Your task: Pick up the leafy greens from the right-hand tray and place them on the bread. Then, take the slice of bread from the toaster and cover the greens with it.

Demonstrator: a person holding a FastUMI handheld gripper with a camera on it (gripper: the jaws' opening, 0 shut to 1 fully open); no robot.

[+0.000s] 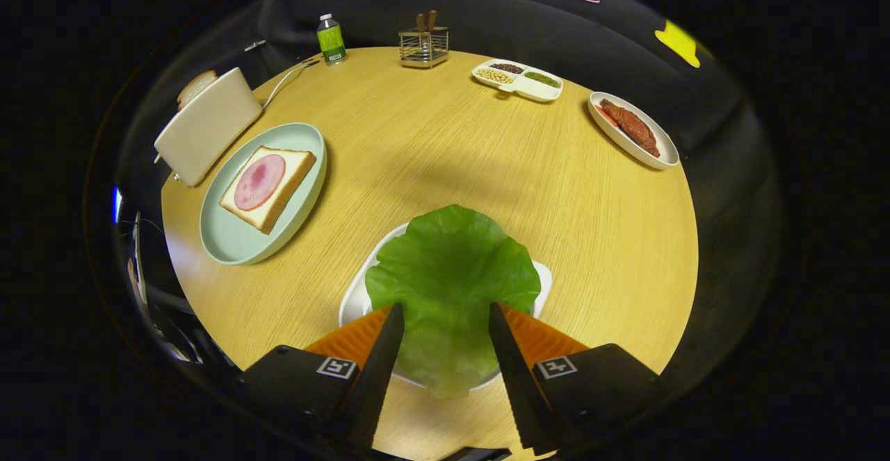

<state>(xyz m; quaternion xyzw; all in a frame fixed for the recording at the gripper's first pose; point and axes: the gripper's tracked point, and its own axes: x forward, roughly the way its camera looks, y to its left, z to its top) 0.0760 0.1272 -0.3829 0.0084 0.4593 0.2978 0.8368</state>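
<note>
A large green lettuce leaf (452, 273) lies on a white tray (354, 301) at the near side of the round wooden table. My gripper (446, 306) is open, its two fingers straddling the near half of the leaf, which shows in the gap between them. Whether the fingers touch the leaf is unclear. Beyond and to the left, a slice of bread topped with a round of ham (268, 186) rests on a pale green plate (229, 245). Behind that plate stands a cream toaster (208, 124) with a slice of bread (196, 87) sticking out of its slot.
At the far edge of the table stand a small green bottle (331, 39), a wire holder (423, 45) and a divided dish of beans (518, 78). An oval dish of meat (631, 129) sits far right. The toaster's cord (285, 78) trails toward the bottle.
</note>
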